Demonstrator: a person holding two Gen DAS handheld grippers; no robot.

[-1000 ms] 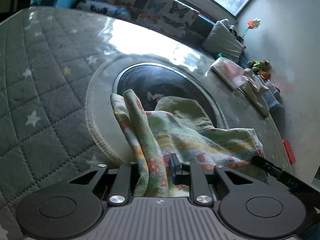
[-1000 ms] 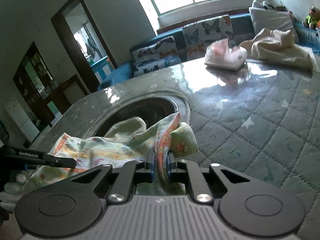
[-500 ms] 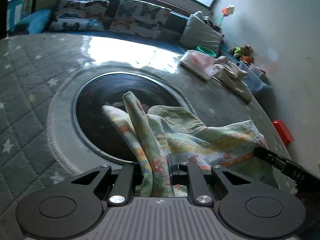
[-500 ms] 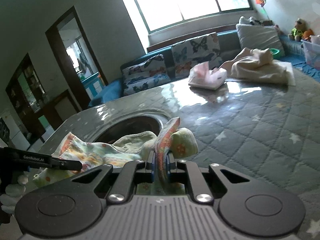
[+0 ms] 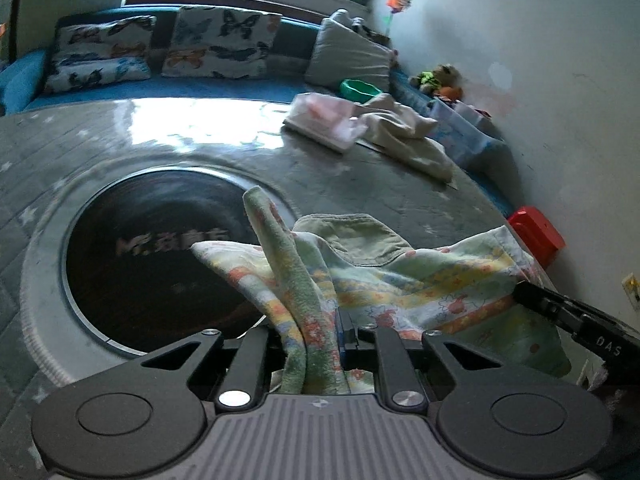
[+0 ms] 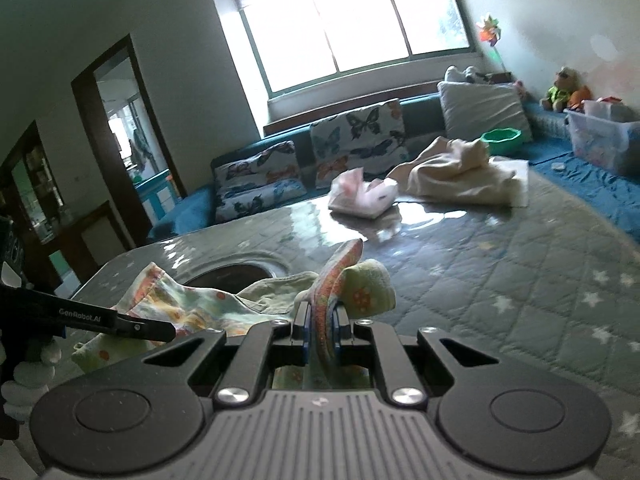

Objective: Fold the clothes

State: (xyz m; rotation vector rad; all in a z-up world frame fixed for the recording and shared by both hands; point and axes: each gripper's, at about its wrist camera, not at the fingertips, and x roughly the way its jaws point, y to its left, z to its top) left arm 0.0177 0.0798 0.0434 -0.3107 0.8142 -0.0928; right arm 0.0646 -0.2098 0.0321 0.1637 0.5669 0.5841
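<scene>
A pale green patterned garment (image 5: pixel 404 276) with orange and yellow print hangs stretched between both grippers above the table. My left gripper (image 5: pixel 310 328) is shut on one bunched edge of it. My right gripper (image 6: pixel 322 320) is shut on the opposite edge, where the fabric (image 6: pixel 344 276) sticks up between the fingers. In the left wrist view the right gripper (image 5: pixel 576 320) shows at the far right, holding the cloth's corner. In the right wrist view the left gripper (image 6: pixel 116 322) shows at the left, with a white-gloved hand (image 6: pixel 24 376) behind it.
The grey quilted star-print table cover (image 6: pixel 520 280) has a round dark glass centre (image 5: pixel 152 256). At the far side lie a pink folded garment (image 6: pixel 362 198) and a cream garment (image 6: pixel 456 178). A sofa with butterfly cushions (image 6: pixel 356 140) stands behind. A red box (image 5: pixel 536 234) sits by the wall.
Both grippers have risen and tilted up with the garment held between them; the views now take in more of the room and less of the table.
</scene>
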